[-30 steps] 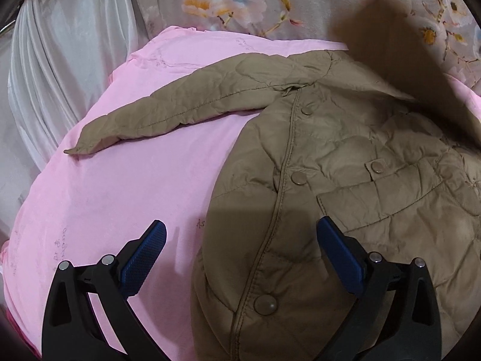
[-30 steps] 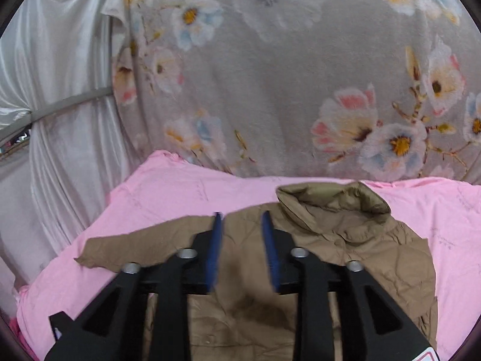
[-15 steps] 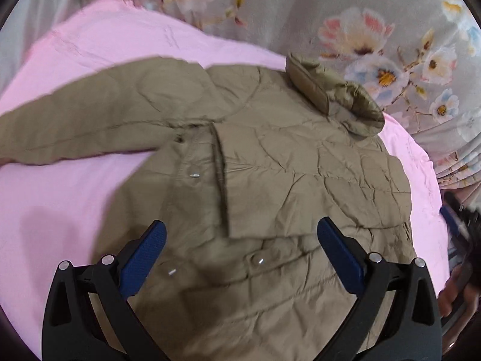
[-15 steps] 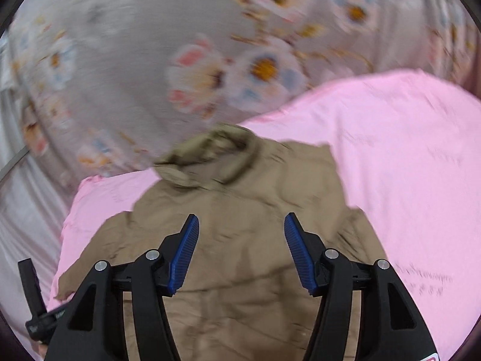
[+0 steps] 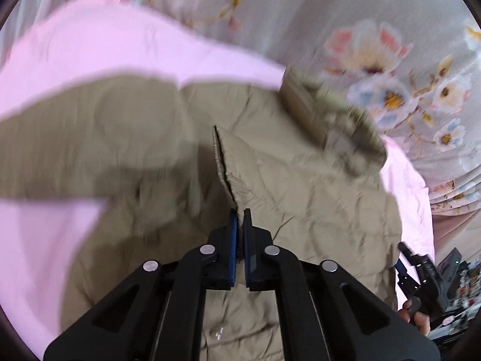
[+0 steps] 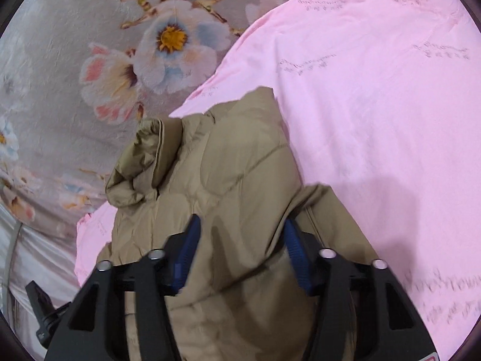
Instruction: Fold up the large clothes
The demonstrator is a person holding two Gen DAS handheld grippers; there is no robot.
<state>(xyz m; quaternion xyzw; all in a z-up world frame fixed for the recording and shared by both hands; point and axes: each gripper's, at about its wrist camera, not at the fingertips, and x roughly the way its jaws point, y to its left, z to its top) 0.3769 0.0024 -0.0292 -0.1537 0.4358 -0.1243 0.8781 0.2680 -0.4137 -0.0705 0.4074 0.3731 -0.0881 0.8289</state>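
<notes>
A tan quilted jacket [image 5: 300, 198] lies spread on a pink sheet [image 5: 90, 48], collar toward the floral blanket. My left gripper [image 5: 239, 213] is shut on the jacket's front edge near the middle. In the right wrist view the jacket [image 6: 228, 174] bulges up between the fingers of my right gripper [image 6: 240, 234], which is wide open around a fold of fabric, with the collar [image 6: 144, 162] ahead at the left.
A grey floral blanket [image 6: 90, 60] lies beyond the pink sheet [image 6: 375, 90]. A white curtain [image 6: 18, 255] hangs at the left. The right gripper and the hand holding it [image 5: 421, 282] show at the left view's right edge.
My left gripper has shut on the jacket's front edge; it was wide open before. My right gripper has opened wider and dropped onto the jacket's right side.
</notes>
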